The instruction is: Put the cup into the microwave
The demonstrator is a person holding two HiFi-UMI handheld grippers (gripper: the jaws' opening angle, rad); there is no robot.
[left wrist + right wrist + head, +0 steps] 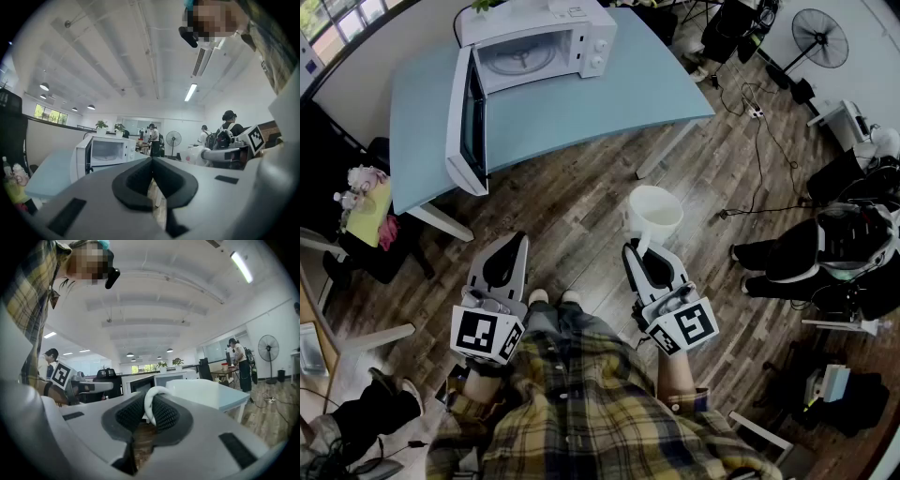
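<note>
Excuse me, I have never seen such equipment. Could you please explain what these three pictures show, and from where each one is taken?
There is no robot here. A person in a checked shirt holds a two-jaw tool in each hand. The head view comes from a camera on the person's head, looking down. The other two views come from a camera riding on each tool, looking along its jaws. The left gripper is shut and empty. The right gripper is shut on the handle of a white cup. Ahead, on a light blue table, stands a white microwave with its door open. The cup is not yet inside.
</note>
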